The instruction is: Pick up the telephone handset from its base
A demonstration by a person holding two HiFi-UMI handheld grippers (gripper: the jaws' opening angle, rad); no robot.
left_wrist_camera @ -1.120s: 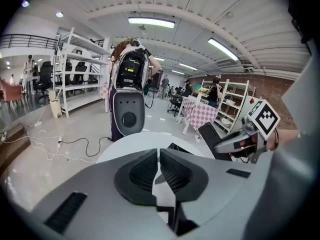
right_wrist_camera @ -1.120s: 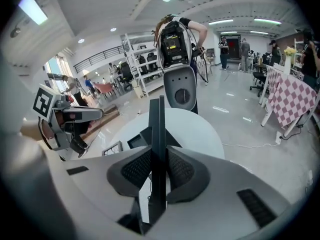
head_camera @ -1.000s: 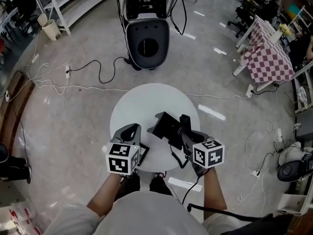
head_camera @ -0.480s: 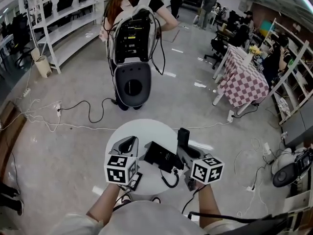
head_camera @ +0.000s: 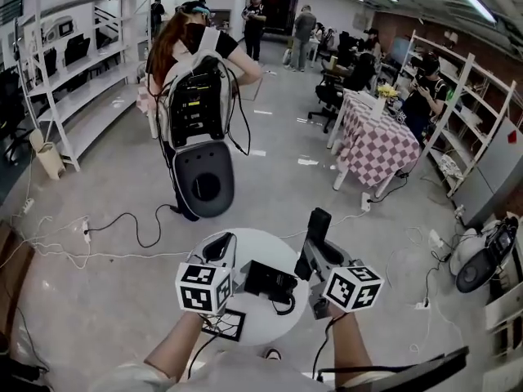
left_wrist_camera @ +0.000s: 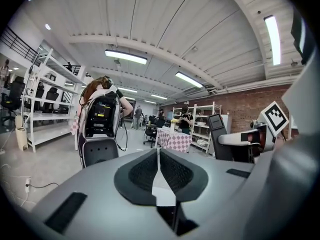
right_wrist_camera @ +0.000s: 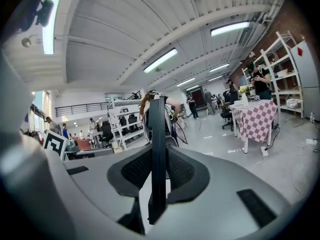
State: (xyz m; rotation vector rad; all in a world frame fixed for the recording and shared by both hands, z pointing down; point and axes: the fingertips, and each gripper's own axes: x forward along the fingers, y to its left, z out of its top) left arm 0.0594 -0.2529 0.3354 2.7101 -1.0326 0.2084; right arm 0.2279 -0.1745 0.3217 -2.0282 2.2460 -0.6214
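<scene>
Head view: the right gripper (head_camera: 314, 258) holds the handset (head_camera: 316, 229) upright, above and right of the base (head_camera: 270, 281) on the table (head_camera: 255, 248) — clear of its cradle, so the pickup looks done. The left gripper (head_camera: 219, 250) hangs left of the base.

Left gripper view: jaws together, nothing between them.

Right gripper view: jaws clamped on the handset (right_wrist_camera: 157, 134) — only keeping hold remains.

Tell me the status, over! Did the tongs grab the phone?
Right tongs shut on handset, upright, off the base. Left tongs shut, empty. Cord curls by base; nothing blocking.
</scene>
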